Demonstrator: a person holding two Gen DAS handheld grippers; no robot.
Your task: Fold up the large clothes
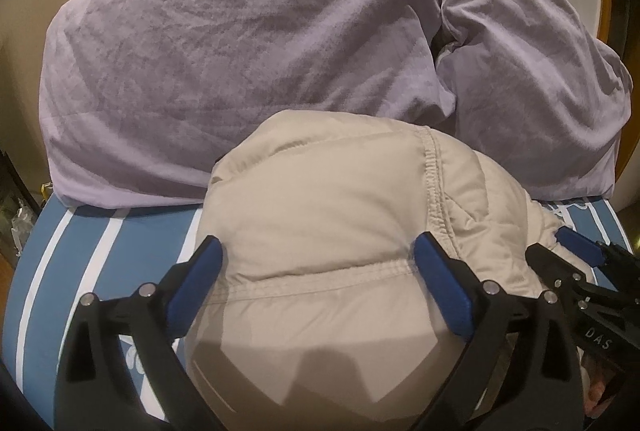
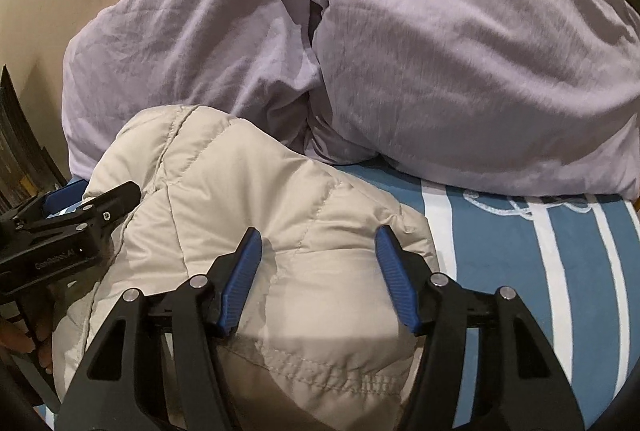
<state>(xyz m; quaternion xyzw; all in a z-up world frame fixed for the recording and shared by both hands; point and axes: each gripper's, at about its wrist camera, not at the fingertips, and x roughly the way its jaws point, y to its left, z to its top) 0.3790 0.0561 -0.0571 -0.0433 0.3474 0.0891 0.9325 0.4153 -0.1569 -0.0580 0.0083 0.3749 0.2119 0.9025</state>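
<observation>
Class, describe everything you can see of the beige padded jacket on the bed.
The beige jacket is puffy and quilted, of smooth matte fabric with stitched seams and a gathered hem band. It lies bundled in a rounded heap on the blue-and-white striped sheet, its far edge against the lilac duvet. The left hand-held gripper and right hand-held gripper are both open, fingers straddling its top.

My bed, dressed in a blue sheet [image 1: 120, 243] with white stripes.
On it lie my beige quilted jacket [image 1: 320, 215], bundled in front, and two lilac pillows [image 1: 224, 59] side by side behind it, touching each other.
</observation>
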